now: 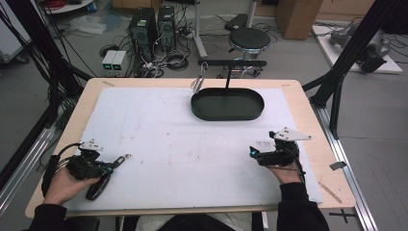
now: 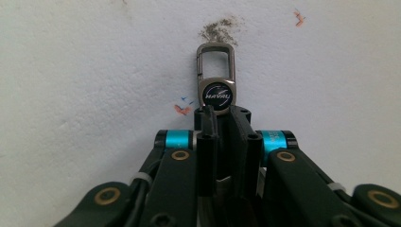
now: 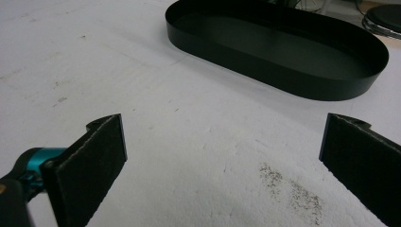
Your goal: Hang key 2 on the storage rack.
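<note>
Black jaws of the left claw (image 2: 222, 124) fill the near edge of its own view, clamped together on the strap end of a keychain (image 2: 216, 75), whose metal clip and round badge stick straight out ahead along the jaw line, flat on the white mat (image 1: 159, 144) at the table's (image 1: 308, 120) near left corner. Far off lies the black oval tray (image 1: 227, 104), up and to the right. Closer to that tray, the right claw (image 3: 222, 156) idles, jaws wide, holding nothing.

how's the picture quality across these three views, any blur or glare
High view: soft but evenly lit, black tray readable. Left gripper view: keychain badge sharp, near jaws slightly soft. Right gripper view: close pads blurred, no strong glare on the white mat.
</note>
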